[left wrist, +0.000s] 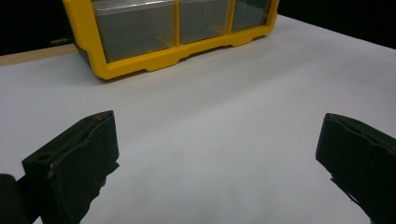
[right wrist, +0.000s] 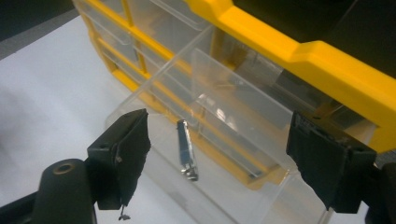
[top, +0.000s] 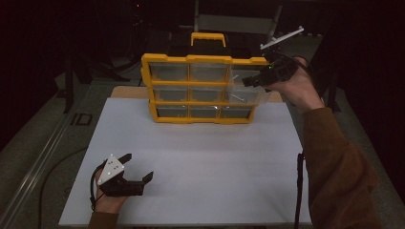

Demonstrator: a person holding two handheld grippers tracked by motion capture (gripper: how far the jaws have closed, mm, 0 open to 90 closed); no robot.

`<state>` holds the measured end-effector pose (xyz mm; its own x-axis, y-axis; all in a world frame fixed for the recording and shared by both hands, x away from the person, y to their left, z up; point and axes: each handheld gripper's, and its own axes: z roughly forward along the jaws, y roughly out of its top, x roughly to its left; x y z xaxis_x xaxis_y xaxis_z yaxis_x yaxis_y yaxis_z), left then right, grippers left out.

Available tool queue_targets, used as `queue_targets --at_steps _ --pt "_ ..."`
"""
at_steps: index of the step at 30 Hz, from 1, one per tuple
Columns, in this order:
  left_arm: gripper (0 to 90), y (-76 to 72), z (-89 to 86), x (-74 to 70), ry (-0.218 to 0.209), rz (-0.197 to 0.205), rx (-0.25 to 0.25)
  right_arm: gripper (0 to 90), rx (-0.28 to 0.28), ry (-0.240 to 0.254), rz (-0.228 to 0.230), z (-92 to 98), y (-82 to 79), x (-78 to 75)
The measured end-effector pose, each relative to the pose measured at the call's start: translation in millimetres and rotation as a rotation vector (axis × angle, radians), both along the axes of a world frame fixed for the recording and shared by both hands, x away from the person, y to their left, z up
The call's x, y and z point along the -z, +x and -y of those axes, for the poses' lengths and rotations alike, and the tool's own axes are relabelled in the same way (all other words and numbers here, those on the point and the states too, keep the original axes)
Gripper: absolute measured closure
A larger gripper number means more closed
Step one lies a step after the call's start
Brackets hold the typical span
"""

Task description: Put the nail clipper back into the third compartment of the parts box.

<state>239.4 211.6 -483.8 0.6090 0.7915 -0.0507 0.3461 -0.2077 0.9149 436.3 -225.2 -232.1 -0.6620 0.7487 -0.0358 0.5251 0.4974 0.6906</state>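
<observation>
Both claws spread, metal piece sitting in the pulled-out drawer

Lower left of the high view, the left gripper point(top: 136, 168) rests on the white table point(top: 205, 157), jaws wide, nothing between them. Farther up, at the upper right, the right gripper point(top: 255, 80) hangs over the clear drawer point(right wrist: 205, 140) pulled out of the yellow organizer point(top: 200, 88), jaws apart; a small metal piece point(right wrist: 186, 149) lies on the drawer floor, untouched.

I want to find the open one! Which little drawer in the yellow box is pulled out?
The clear drawer at the right end of the yellow organizer, below the right gripper. It juts forward with a small metal piece inside; the others sit flush.
</observation>
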Motion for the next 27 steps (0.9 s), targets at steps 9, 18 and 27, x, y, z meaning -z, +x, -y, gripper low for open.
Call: queue_targets --at_steps 9,18,27 --pt "0.1 0.1 0.5 0.3 -0.002 0.000 0.001 21.1 -0.031 0.005 0.008 -3.3 -9.8 -3.7" --pt "0.1 0.8 1.0 0.7 0.001 -0.003 0.003 21.7 -0.064 0.013 0.002 -5.6 -16.4 -5.4" --pt "0.1 0.9 0.8 0.8 0.002 -0.003 0.004 22.5 -0.086 0.013 -0.001 -7.8 -19.5 -5.8"
